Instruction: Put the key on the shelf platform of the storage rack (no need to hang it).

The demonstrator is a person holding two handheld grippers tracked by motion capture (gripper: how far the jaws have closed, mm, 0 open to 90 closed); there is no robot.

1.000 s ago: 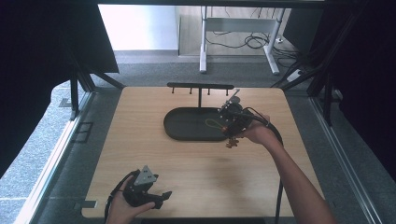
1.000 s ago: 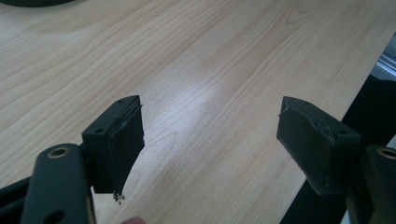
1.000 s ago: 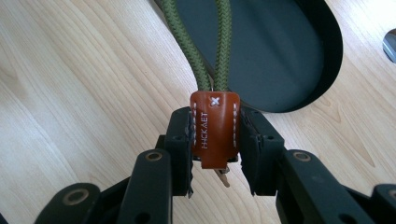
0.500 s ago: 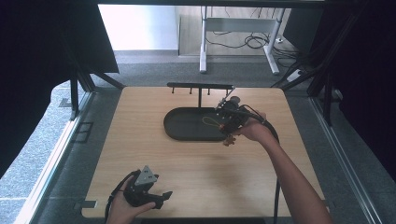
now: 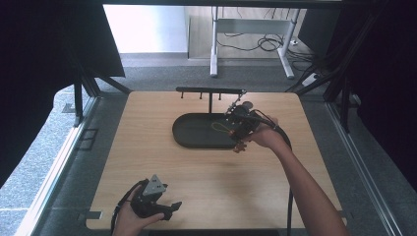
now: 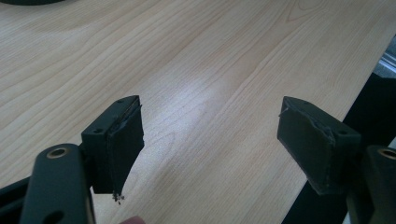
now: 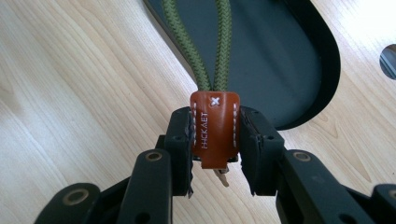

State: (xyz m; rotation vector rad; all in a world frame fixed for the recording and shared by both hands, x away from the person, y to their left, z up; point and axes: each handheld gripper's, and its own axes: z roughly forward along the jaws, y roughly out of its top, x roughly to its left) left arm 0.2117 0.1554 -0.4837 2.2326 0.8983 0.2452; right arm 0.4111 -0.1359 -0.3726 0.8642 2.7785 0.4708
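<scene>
The brown leather tab of a green cord loop is pinched by the right gripper mid-frame, above the black tray, likely for hanging. The left gripper is rested open, lower left.

We saw a pale wooden table set on a grey carpeted floor. Beyond its far edge stood a white desk frame with black cables tangled beneath it. Dark curtains hung at both sides, and black struts slanted down beside the table.
</scene>
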